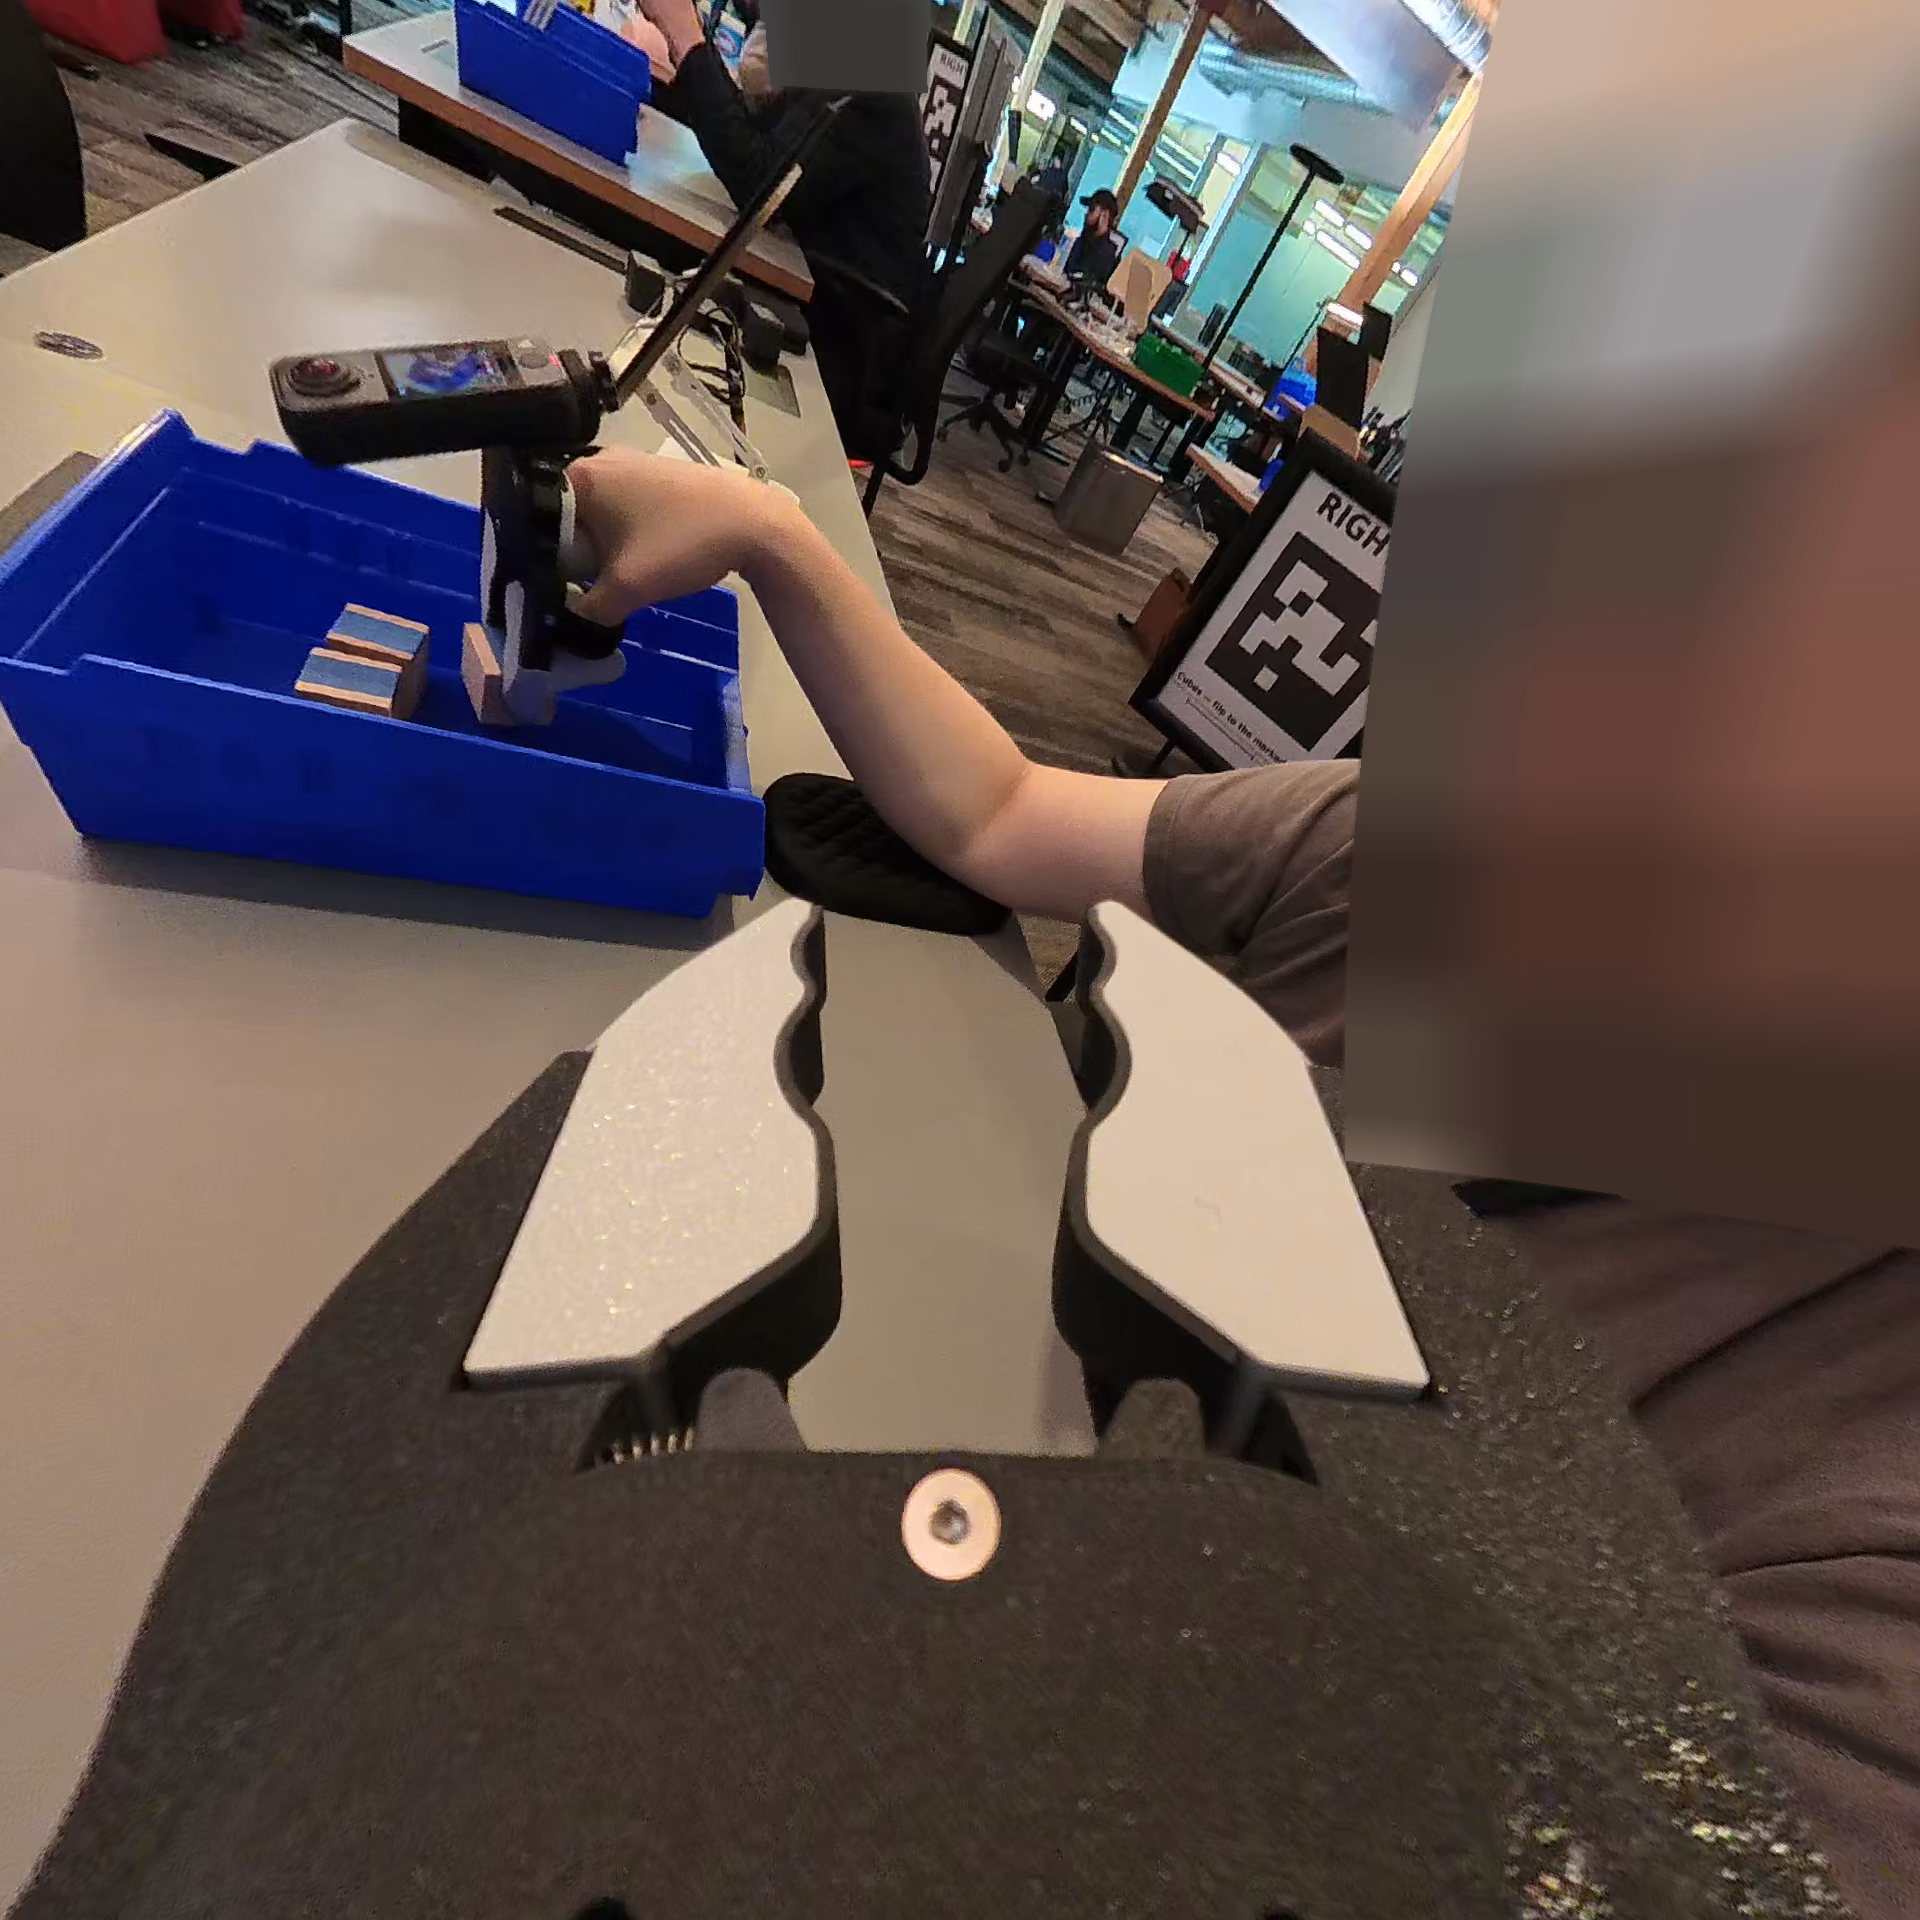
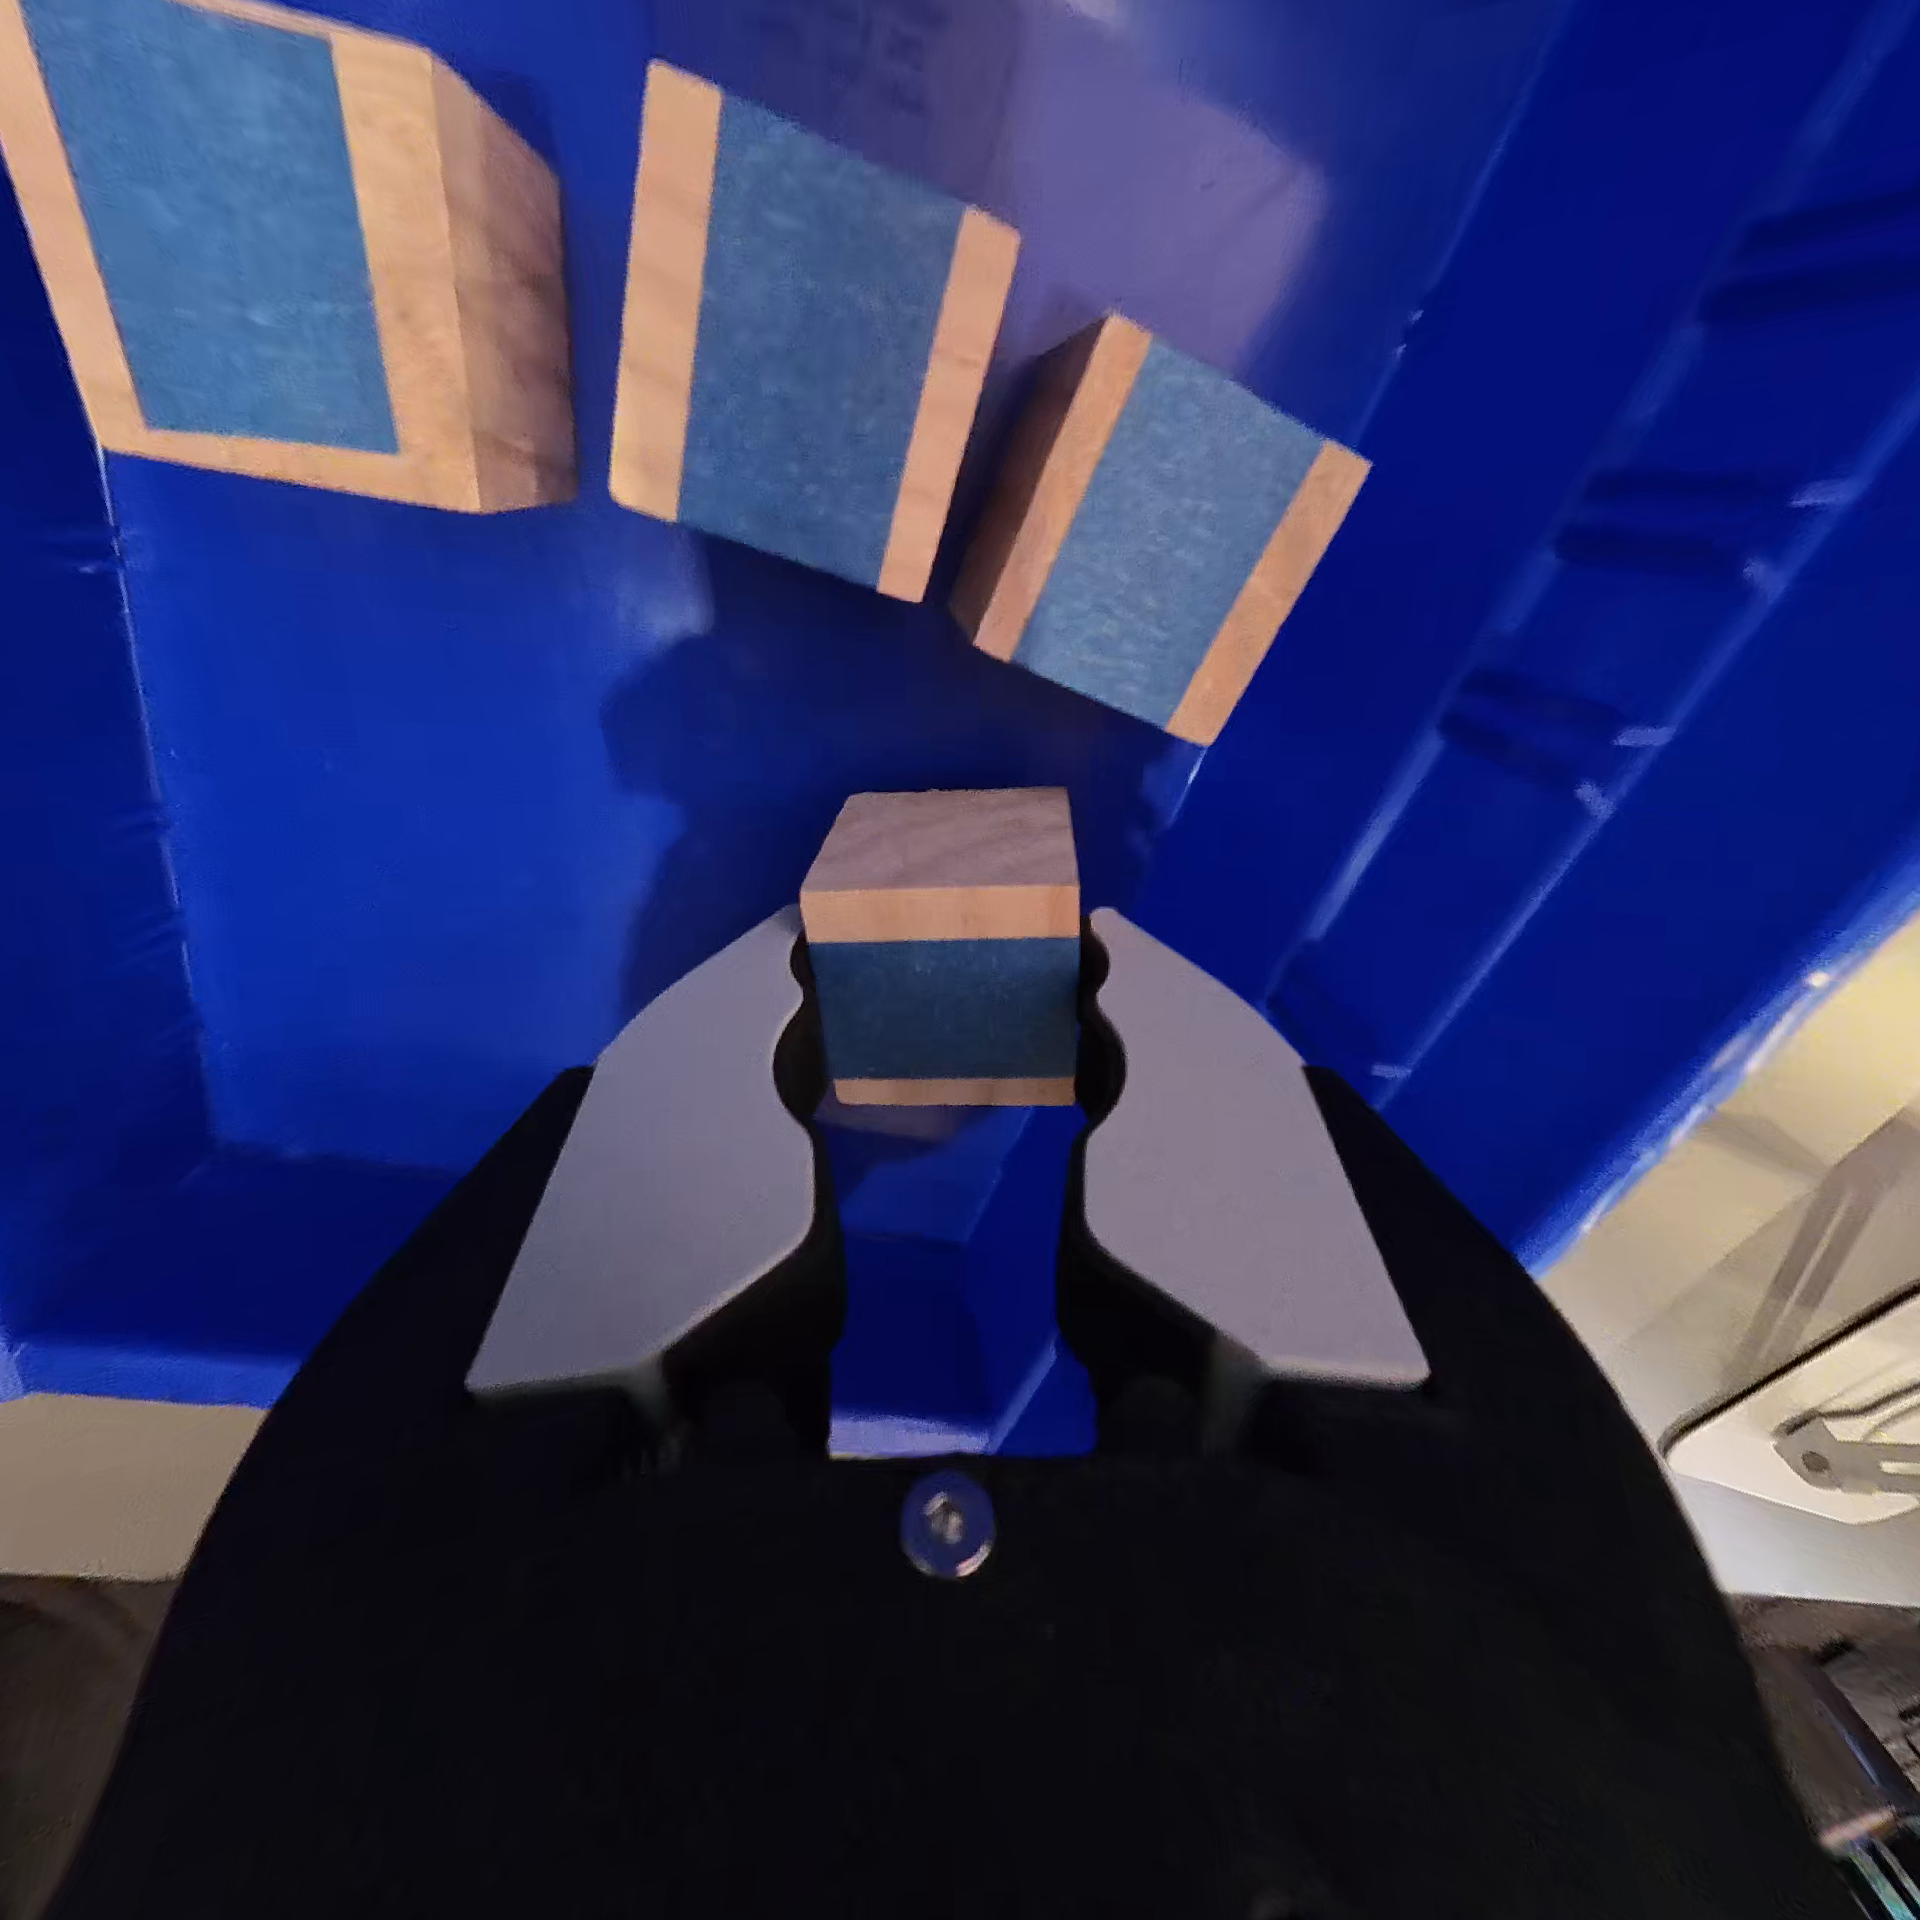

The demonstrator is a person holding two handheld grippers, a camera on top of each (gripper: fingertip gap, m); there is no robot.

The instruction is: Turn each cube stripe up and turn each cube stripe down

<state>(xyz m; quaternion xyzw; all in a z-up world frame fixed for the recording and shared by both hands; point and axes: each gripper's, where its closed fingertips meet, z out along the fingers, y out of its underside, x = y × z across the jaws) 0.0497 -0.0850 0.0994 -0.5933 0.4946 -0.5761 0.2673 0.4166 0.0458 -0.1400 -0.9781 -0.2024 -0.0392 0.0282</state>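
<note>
A blue bin [image 1: 364,821] sits on the grey table [image 1: 208,1091] at the left. My right gripper [image 2: 945,925] is inside it, shut on a wooden cube [image 2: 940,966] whose blue stripe faces the camera. Three more cubes [image 2: 239,260] [image 2: 810,332] [image 2: 1153,530] lie on the bin floor [image 2: 416,831] beyond it, stripes up. In the left wrist view the right gripper [image 1: 530,675] points down into the bin, holding its cube [image 1: 483,675] beside two striped cubes [image 1: 379,639] [image 1: 353,681]. My left gripper [image 1: 951,925] is open and empty over the table, right of the bin.
The person's bare arm [image 1: 935,748] reaches from the right into the bin, elbow on a black pad [image 1: 873,862]. A sign with a black-and-white marker [image 1: 1288,634] stands on the floor at the right. Another blue bin [image 1: 551,62] sits on a far table.
</note>
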